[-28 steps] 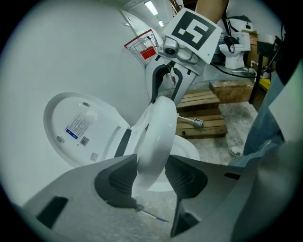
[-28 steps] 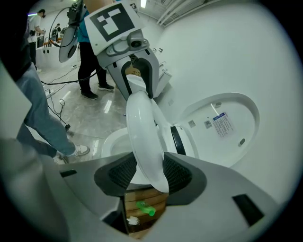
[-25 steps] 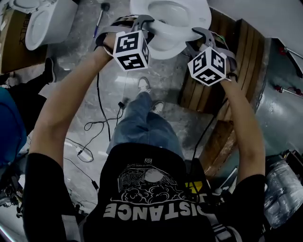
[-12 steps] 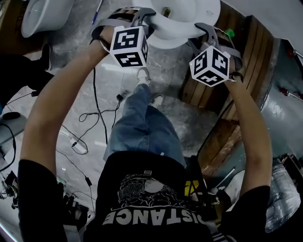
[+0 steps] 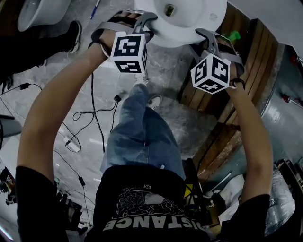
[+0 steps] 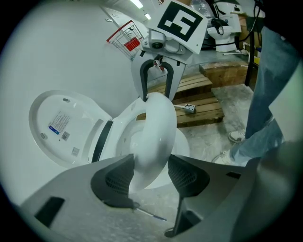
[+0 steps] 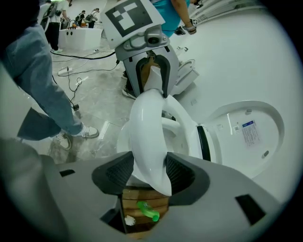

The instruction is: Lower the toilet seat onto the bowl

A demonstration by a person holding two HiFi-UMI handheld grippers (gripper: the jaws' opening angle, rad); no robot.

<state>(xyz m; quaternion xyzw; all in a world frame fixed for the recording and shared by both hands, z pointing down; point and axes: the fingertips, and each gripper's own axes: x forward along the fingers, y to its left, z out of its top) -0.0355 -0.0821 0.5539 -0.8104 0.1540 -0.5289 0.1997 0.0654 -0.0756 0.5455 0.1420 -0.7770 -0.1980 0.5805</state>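
Note:
The white toilet seat [image 6: 154, 132] runs edge-on between my two grippers, low over the bowl [image 5: 189, 21]. The lid [image 6: 61, 127] stands up against the wall, also in the right gripper view [image 7: 248, 130]. My left gripper [image 6: 151, 175] has the seat's left side between its jaws, which are opening; a thin gap shows at one pad. My right gripper [image 7: 149, 172] straddles the seat [image 7: 147, 132] on the other side, its jaws opening too, pads close along it. From above, the left gripper [image 5: 144, 20] and right gripper [image 5: 204, 34] flank the bowl's front.
A wooden pallet [image 5: 236, 66] lies right of the toilet, with a green bottle [image 7: 147, 211] on it. Cables [image 5: 90, 118] trail over the stone floor at left. A second toilet [image 5: 40, 12] stands at the far left. The person's legs [image 5: 142, 127] are just before the bowl.
The toilet has slid toward the top of the head view, both grippers staying at the seat's sides. The seat lies flatter over the bowl than before.

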